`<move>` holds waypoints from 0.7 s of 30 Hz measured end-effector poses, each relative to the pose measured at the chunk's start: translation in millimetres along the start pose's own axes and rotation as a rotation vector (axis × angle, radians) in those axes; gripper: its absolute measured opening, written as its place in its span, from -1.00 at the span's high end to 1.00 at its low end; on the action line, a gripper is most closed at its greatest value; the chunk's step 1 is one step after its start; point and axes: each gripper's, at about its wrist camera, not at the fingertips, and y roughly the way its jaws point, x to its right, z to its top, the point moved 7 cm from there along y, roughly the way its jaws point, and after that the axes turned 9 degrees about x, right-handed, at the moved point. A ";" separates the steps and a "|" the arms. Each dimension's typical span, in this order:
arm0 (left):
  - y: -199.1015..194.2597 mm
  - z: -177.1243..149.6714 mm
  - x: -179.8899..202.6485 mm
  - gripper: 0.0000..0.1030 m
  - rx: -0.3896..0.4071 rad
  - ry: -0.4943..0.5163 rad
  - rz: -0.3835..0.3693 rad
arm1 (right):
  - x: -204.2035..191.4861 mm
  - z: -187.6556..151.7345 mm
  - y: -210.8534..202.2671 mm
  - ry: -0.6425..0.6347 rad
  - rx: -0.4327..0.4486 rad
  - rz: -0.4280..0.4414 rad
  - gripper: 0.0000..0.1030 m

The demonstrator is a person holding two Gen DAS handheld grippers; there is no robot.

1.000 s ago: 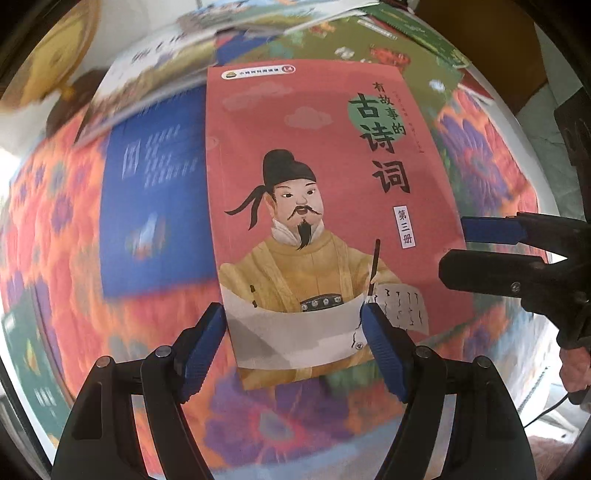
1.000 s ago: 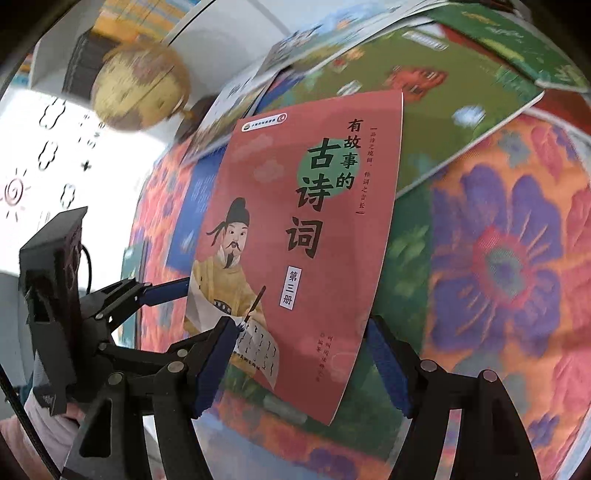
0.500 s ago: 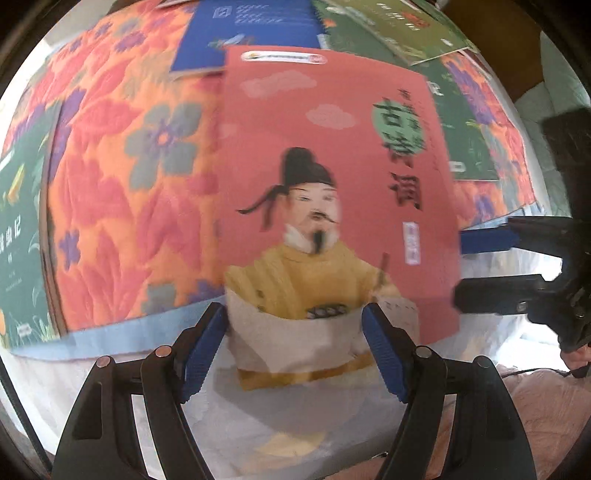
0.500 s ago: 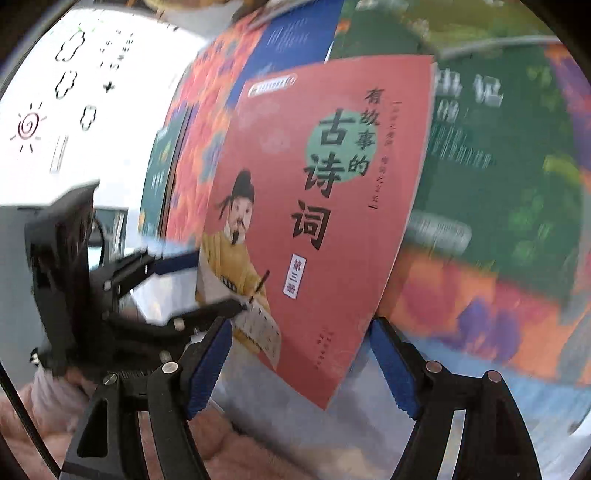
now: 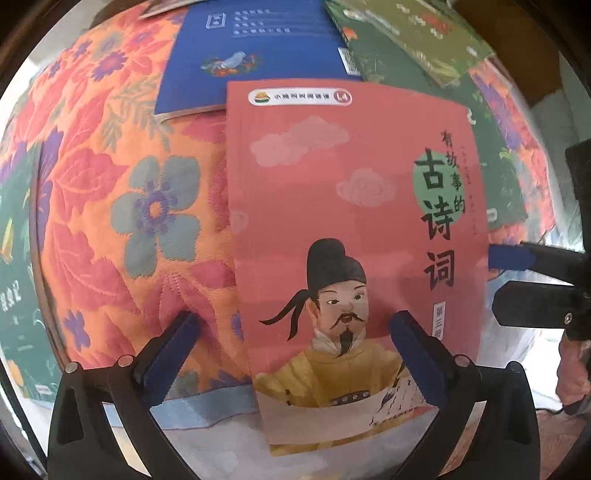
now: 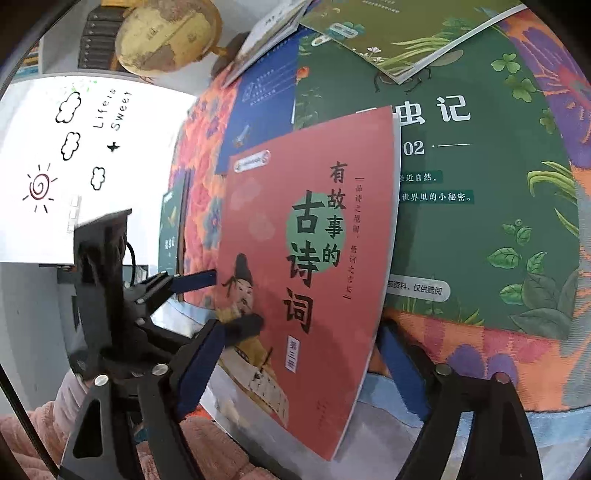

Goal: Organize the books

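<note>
Red book (image 5: 351, 221), cover up w/ a robed, bearded figure, lies on the floral quilt (image 5: 110, 184); its near end sticks out past the quilt's pale blue border. Scanning L to R from the left wrist cam: a dark green book (image 5: 14, 277) at far-left edge, flat on the quilt, well apart from the red one. Next, left gripper (image 5: 291, 332), pointing down, jaws spread about as wide as they go, having just been opening; I read no clamp. Its L pad (image 5: 173, 343) sits over bare quilt just beside the red book's left edge, the R pad over the cover, so the book's left part lies under the gap. Blue book (image 5: 251, 55) further back, its near corner tucked under the red book's top edge. Right gripper (image 6: 301, 369) comes in at the red book's right side, jaws wide and also just been opening; the book's near right corner is between the pads. Whether either pad touches, I can't tell; no squeeze visible. Right wrist cam, further R: large green book (image 6: 480, 184) partly under the red book's right edge, w/ an olive book (image 6: 406, 33) overlapping its top. Globe (image 6: 166, 33) stands at rear left.
</note>
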 end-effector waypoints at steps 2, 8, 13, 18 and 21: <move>-11.3 -14.1 -7.1 -0.91 0.034 -0.033 -0.025 | -1.3 1.4 0.9 0.003 0.005 -0.011 -0.68; -36.1 -24.0 -38.9 -0.10 0.065 -0.151 -0.192 | -13.1 2.2 9.9 -0.055 0.000 -0.090 -0.54; -44.9 -17.2 -61.4 0.29 0.078 -0.148 -0.168 | 0.4 8.6 -6.7 0.008 0.075 -0.131 0.20; -46.9 -8.1 -46.1 0.30 0.109 -0.085 -0.104 | -22.9 7.5 -16.6 -0.077 0.117 -0.136 0.21; -56.8 -6.8 -42.5 0.30 0.127 -0.069 -0.118 | -39.5 6.5 -23.7 -0.136 0.136 -0.142 0.21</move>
